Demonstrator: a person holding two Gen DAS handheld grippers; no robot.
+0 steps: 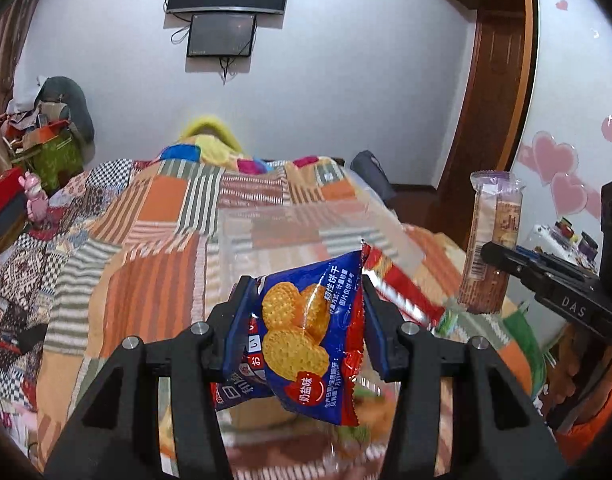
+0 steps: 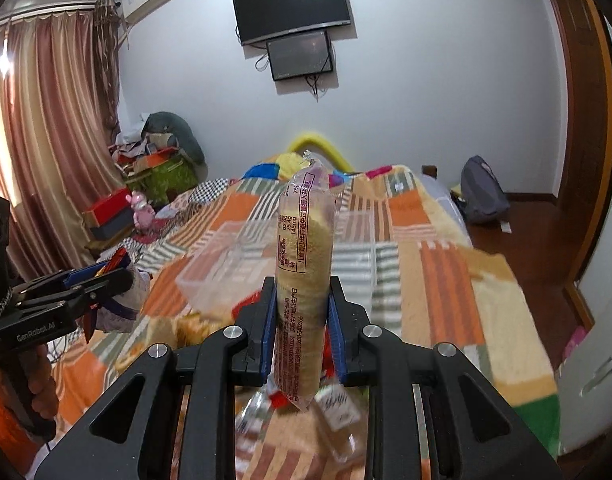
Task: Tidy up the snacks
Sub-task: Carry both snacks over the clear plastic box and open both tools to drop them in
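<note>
Both snacks are lifted over the patchwork bed: the left gripper (image 1: 304, 316) clamps a blue-and-red biscuit packet (image 1: 306, 344), the right gripper (image 2: 302, 320) a long clear-wrapped cracker roll (image 2: 304, 276), and next each probably must go into the clear plastic box (image 2: 234, 264) beyond.

Both wrist cameras look forward along their fingers, low and close over the bed (image 1: 154, 240), facing the wall TV (image 2: 292, 6); each view catches the other gripper.

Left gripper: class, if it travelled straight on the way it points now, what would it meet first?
Probably the clear plastic box on the patchwork blanket, directly beyond the left gripper and its blue biscuit packet; depth is uncertain.
</note>
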